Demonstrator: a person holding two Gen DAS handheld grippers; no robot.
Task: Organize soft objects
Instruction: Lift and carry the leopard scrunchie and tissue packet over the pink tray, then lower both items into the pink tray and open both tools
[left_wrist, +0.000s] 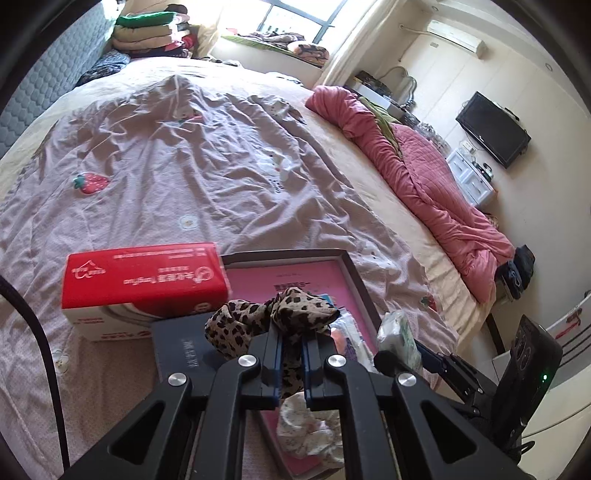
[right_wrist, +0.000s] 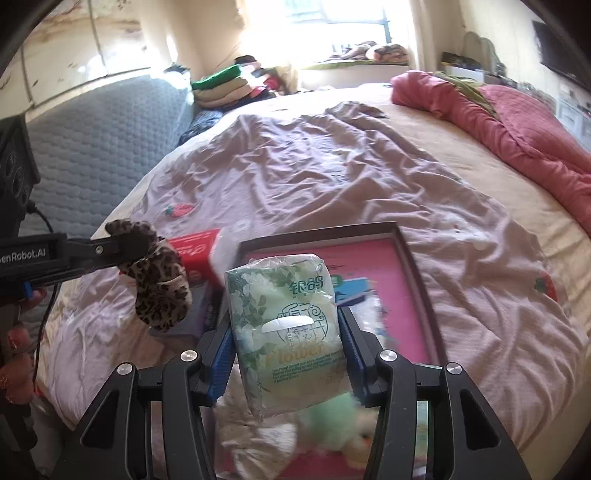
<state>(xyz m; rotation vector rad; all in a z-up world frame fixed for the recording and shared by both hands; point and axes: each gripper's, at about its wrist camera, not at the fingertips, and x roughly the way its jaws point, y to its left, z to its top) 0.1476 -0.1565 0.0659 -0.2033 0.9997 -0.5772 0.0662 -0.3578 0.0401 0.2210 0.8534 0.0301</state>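
My left gripper (left_wrist: 291, 343) is shut on a leopard-print scrunchie (left_wrist: 251, 321), which hangs above the dark-rimmed tray (left_wrist: 354, 273) with a pink bottom. From the right wrist view the same scrunchie (right_wrist: 159, 284) dangles off the left gripper (right_wrist: 122, 251) at the left. My right gripper (right_wrist: 286, 343) is shut on a green-and-white tissue pack (right_wrist: 284, 332), held up over the tray (right_wrist: 410, 251). The tissue pack (left_wrist: 399, 336) also shows at the lower right of the left wrist view. A white floral scrunchie (left_wrist: 310, 432) and a blurred green plush thing (right_wrist: 343, 421) lie below in the tray.
A red and white tissue box (left_wrist: 144, 284) and a dark blue box lid (left_wrist: 184, 354) sit on the pink bedsheet (left_wrist: 184, 166) left of the tray. A rolled pink quilt (left_wrist: 424, 177) lies along the bed's right side. Folded clothes (left_wrist: 147, 33) are stacked at the headboard.
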